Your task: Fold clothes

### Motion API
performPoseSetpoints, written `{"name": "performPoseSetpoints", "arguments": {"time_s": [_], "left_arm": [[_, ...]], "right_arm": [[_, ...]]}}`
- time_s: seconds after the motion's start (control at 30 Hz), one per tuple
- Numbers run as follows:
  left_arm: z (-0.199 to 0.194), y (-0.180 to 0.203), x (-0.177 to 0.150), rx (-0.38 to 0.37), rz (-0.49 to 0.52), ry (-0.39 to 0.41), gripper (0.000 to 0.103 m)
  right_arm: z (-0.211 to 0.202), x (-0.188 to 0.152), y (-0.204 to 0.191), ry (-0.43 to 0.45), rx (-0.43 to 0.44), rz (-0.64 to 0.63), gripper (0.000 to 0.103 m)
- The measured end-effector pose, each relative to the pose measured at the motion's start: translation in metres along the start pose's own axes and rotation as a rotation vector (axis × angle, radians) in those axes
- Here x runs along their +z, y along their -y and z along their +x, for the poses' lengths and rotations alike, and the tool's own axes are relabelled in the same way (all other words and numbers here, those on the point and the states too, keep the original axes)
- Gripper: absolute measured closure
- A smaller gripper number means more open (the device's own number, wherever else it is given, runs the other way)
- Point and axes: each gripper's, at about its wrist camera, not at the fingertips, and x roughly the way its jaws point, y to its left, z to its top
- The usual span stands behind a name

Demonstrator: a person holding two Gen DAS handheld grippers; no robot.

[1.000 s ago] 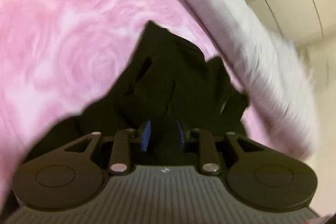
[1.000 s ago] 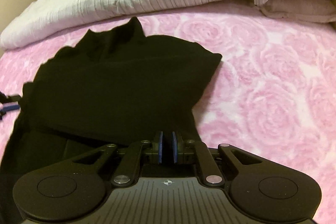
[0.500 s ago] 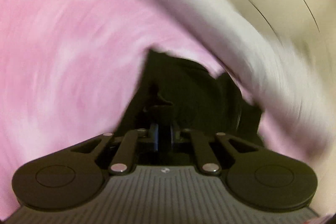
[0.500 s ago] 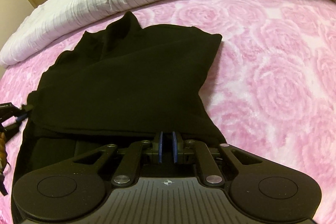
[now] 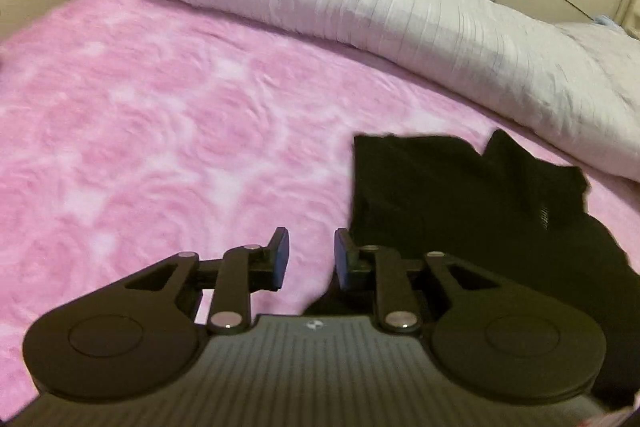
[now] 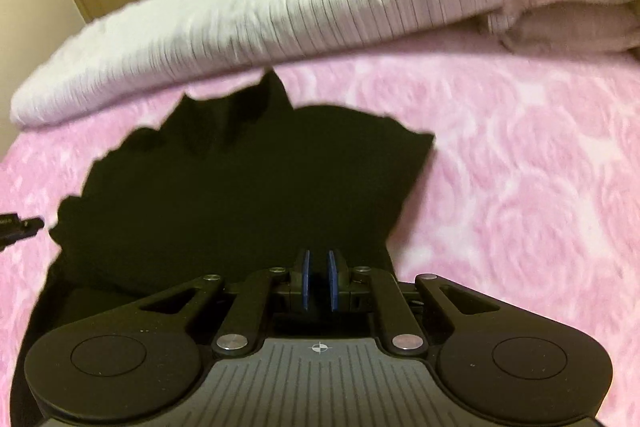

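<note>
Where half a second ago its jaws were pinched on black cloth, the left gripper [image 5: 307, 254] now stands with jaws apart over the pink bedspread [image 5: 168, 131], the black garment [image 5: 460, 203] lying just to its right. Across it, the right gripper [image 6: 319, 281] has its jaws nearly together, seemingly pinching the near hem. Beyond lies the white duvet [image 6: 320, 7]. One side looks laid down; the fold seems underway.

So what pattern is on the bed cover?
Pink with pale rose swirls on the bed cover; clearest in the right wrist view.
</note>
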Motion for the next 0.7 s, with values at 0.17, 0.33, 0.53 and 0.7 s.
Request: {"name": "performPoseSetpoints", "arguments": {"time_s": [0.17,0.33,0.53,0.7], "left_arm": [[0.035,0.047,-0.019,-0.199,0.247,-0.148,0.082],[0.048,0.028,-0.028,-0.157,0.185,-0.181,0.099],[-0.047,0.009,-0.04,-0.167,0.239,-0.135,0.096],[-0.114,-0.018,-0.116,-0.146,0.267,-0.216,0.095]], "right_arm": [[0.03,-0.008,0.002,-0.021,0.012,-0.056,0.095],[0.043,-0.03,0.018,-0.09,-0.027,-0.087,0.095],[-0.017,-0.055,0.0,-0.07,-0.074,-0.122,0.095],[-0.064,-0.129,-0.016,-0.14,-0.002,-0.105,0.095]]}}
